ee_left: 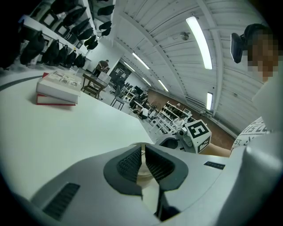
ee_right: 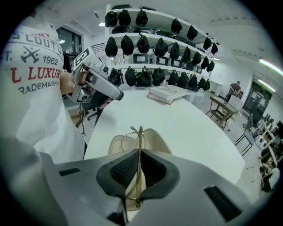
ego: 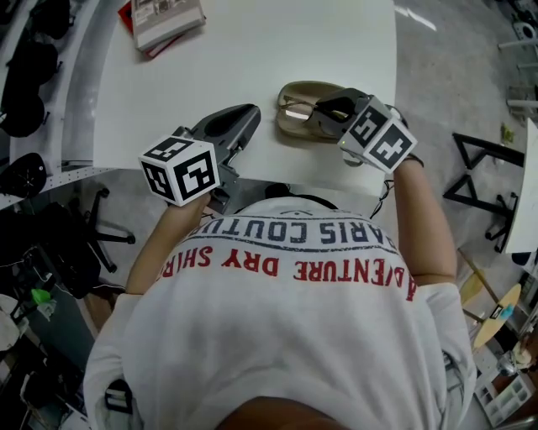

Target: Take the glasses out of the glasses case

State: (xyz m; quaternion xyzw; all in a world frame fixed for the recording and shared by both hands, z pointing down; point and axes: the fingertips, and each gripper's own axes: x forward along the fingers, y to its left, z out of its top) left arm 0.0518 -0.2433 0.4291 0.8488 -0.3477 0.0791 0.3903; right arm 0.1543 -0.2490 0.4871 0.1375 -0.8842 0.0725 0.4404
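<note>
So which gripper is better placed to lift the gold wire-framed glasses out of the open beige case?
Right: the right gripper is shut on the gold wire-framed glasses over the open beige case. The left gripper is shut, empty, beside it.

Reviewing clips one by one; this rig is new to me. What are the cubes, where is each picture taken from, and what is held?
No robot: a person holds a two-jaw gripper in each hand; the marker cubes are part of them. One camera looks down from the head, one rides on each gripper. On the white table lie an open beige glasses case and books. The right gripper is shut on the thin-framed glasses; the left gripper is shut, empty.
</note>
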